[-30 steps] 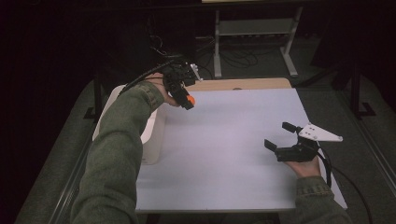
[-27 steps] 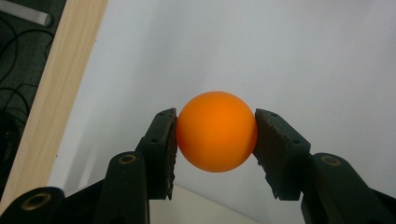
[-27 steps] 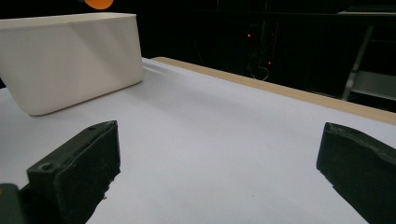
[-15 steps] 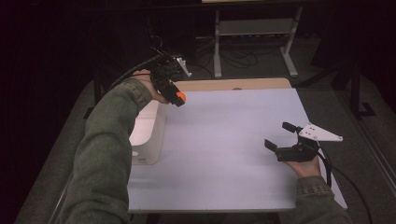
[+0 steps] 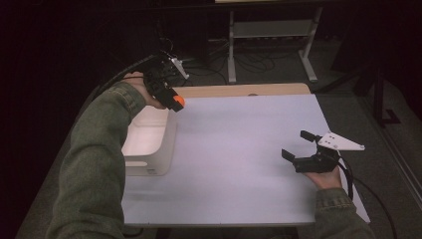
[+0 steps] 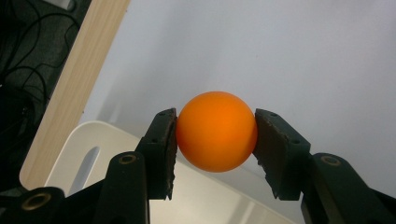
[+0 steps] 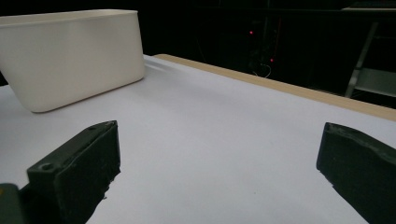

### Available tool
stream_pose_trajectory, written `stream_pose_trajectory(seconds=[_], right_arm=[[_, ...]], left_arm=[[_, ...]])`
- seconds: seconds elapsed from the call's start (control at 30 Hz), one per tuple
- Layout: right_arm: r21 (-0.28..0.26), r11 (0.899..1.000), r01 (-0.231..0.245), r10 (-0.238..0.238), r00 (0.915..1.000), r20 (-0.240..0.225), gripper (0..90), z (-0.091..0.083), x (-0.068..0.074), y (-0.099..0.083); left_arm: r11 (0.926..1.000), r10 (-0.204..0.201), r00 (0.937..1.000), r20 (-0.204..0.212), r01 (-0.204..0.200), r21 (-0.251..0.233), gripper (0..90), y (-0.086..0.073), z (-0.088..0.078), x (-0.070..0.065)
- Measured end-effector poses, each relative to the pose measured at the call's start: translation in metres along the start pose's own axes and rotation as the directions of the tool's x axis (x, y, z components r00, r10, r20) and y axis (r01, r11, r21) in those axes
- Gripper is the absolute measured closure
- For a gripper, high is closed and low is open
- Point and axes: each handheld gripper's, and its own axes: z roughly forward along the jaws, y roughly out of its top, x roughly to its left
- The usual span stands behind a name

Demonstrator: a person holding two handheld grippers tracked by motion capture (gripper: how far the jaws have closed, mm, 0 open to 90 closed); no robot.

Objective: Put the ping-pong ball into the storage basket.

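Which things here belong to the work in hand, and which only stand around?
In the work: ball, left tongs shut on it, white bin.
Standing around: right tongs, open; metal rack behind the table.

Room dark; light falls mainly on the white rectangular tabletop, which has a pale wooden strip along its far edge. Beyond it, a grey metal stand with a shelf on dark floor, black cables at its base. Small red indicator lights glow far back.
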Motion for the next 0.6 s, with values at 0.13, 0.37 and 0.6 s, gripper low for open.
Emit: stream_pose_trajectory(seconds=[0.13,0.37,0.6], right_arm=[[0.002,1.0,0.001,-0.001,1.0,-0.003,0.0,0.0,0.0,0.0],[-0.003,1.0,0.004,-0.004,1.0,0.006,0.0,0.0,0.0,0.0],[0.001,1.0,0.005,-0.005,1.0,0.008,0.0,0.0,0.0,0.0]], left_arm=[[0.9999,-0.006,1.0,0.002,0.006,0.01,50.9,-0.006,-0.005,-0.001],[0.9997,-0.016,0.9999,-0.001,0.016,0.021,50.9,-0.017,-0.013,-0.002],[0.999,-0.036,0.9993,0.008,0.036,0.027,50.9,-0.029,-0.016,-0.003]])
